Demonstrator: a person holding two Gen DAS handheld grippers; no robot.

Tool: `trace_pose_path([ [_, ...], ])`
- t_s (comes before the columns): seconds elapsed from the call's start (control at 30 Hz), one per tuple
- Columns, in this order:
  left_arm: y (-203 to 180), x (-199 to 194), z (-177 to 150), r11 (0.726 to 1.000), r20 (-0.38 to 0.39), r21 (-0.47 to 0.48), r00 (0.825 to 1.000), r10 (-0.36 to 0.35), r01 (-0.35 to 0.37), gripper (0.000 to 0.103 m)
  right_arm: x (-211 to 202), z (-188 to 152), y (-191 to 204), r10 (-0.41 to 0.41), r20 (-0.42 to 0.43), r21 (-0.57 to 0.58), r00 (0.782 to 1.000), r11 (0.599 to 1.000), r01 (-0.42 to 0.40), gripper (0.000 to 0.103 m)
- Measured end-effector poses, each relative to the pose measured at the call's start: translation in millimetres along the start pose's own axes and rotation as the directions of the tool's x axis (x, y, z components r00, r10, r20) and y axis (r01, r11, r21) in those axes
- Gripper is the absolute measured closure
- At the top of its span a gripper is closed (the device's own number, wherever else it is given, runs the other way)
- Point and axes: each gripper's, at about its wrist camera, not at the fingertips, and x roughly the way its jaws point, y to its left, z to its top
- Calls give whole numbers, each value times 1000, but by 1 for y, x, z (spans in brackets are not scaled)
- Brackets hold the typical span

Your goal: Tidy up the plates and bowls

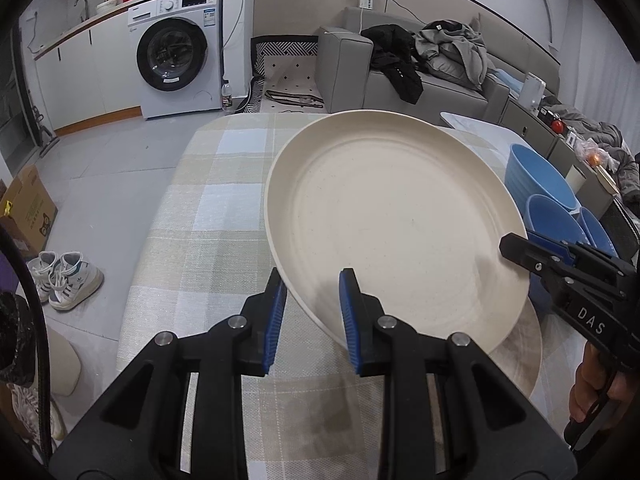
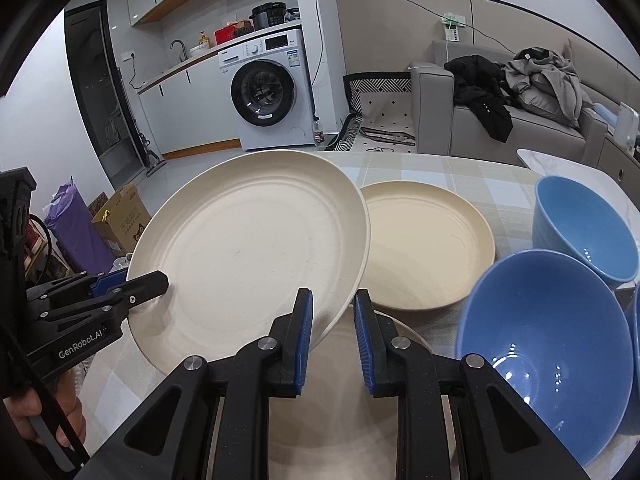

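Two tongs are sharing one load right now: the left tongs (image 1: 312, 280) are pinching the near rim of the big cream plate (image 1: 396, 216), blue pads clamped on either side of its edge, and the plate is riding tilted above the checked cloth of the bench (image 1: 208, 200), clear of the surface. Over on the far side of that same plate, the right tongs (image 2: 332, 300) are gripping the opposite rim, their pads pressed in on the edge too, so the plate is hanging between the pair. A hand (image 2: 36, 416) is showing at the lower left of the right wrist view, wrapped around the left handle. Moving rightward, a second cream plate (image 2: 428, 240) is lying flat on the bench just beyond the lifted one, its left edge tucked behind the raised rim. Directly under the right tongs, a third pale plate (image 2: 336, 400) is resting on the cloth. Further right, a blue bowl (image 2: 544, 360) is sitting tipped toward the camera, and behind it another blue bowl (image 2: 584, 228) is leaning the same way, the two just beside each other.
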Motion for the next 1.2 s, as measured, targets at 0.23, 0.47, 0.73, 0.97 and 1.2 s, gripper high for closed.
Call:
trace_pose_path([
  [0.23, -23, -14, -4, 999, 9, 41, 1000, -12, 11, 80, -24, -11, -9, -13, 24, 28, 1000, 1000, 12, 81],
  [0.47, -41, -24, -16, 997, 0, 67, 999, -33, 33, 80, -43, -21, -18, -19, 42, 54, 999, 998, 17, 81],
  [0.73, -47, -32, -35, 996, -16, 77, 999, -43, 44, 79, -56, -38, -18, -13, 42, 62, 999, 998, 10, 81],
  [0.97, -40, -32, -51, 996, -40, 70, 998, -43, 45, 79, -58, -53, -15, -1, 34, 62, 999, 998, -1, 81],
  [1.2, -28, -31, -61, 997, -57, 58, 997, -43, 46, 78, -59, -60, -9, 10, 21, 51, 1000, 999, -11, 81],
])
